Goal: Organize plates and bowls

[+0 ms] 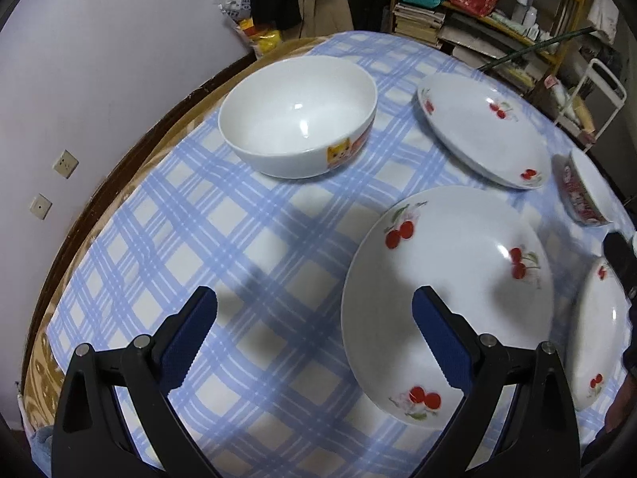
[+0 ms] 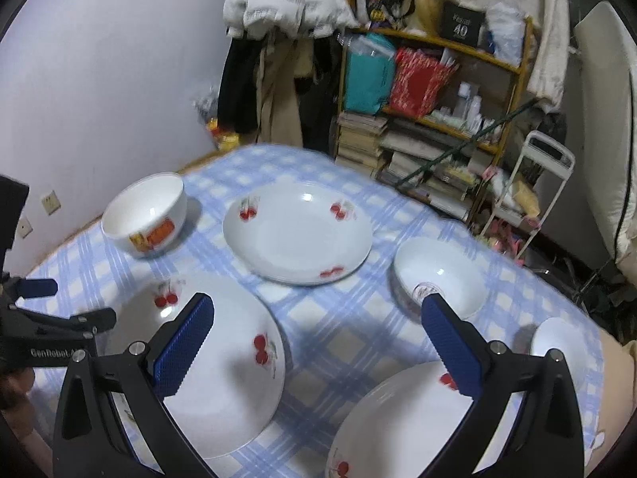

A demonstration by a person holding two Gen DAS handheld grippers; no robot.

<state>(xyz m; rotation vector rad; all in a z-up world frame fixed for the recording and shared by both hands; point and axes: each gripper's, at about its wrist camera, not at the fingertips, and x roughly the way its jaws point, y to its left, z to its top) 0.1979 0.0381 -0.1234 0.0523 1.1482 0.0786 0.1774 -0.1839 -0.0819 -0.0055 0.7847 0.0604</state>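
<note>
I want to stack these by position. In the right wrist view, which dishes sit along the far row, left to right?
Deep bowl with orange print → cherry plate → small white bowl.

A blue-checked tablecloth (image 1: 247, 239) covers the table, bearing cherry plates (image 2: 296, 235) and bowls (image 1: 298, 119).

Three cherry plates (image 2: 296, 235), three white bowls (image 2: 145, 215), scattered, upright

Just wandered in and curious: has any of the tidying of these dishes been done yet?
Nothing looks stacked: three cherry plates and the bowls lie apart on the tablecloth. Left gripper and right gripper are open, holding nothing. All grouping remains.
</note>
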